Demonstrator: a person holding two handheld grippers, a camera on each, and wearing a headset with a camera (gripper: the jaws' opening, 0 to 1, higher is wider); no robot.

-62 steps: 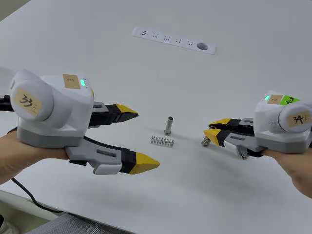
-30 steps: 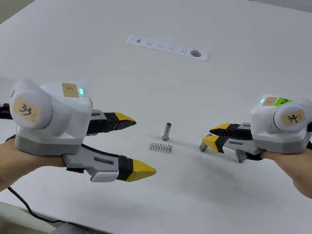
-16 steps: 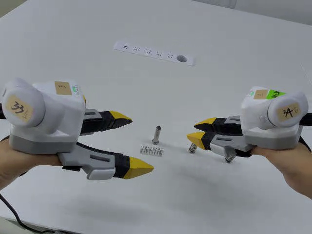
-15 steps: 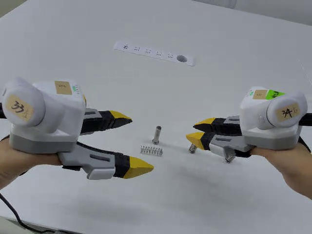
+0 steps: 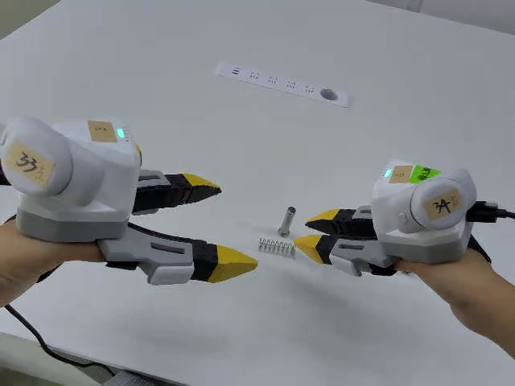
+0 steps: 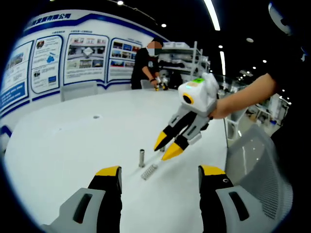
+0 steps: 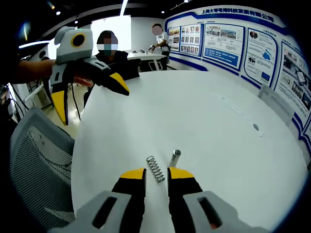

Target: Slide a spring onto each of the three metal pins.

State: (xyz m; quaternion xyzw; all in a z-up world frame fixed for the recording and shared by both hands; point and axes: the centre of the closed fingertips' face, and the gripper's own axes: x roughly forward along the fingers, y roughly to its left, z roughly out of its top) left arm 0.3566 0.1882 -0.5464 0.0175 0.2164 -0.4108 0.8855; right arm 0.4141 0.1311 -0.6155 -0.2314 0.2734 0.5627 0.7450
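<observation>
Spring [image 5: 276, 247] on white table [image 5: 121, 96]; postered wall [image 7: 233, 46]

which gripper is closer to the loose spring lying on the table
The right gripper: its yellow tips, narrowly parted, sit right beside the small coiled metal spring, while the left gripper, jaws spread wide, is farther off.

At nine o'clock, a tan sticker [image 5: 26, 163] on the left gripper [image 5: 235, 225] reads "33". At four o'clock, another sticker [image 5: 438, 205] on the right gripper [image 5: 304, 231] reads "3A". The wall posters [image 7: 228, 48] are illegible.
</observation>
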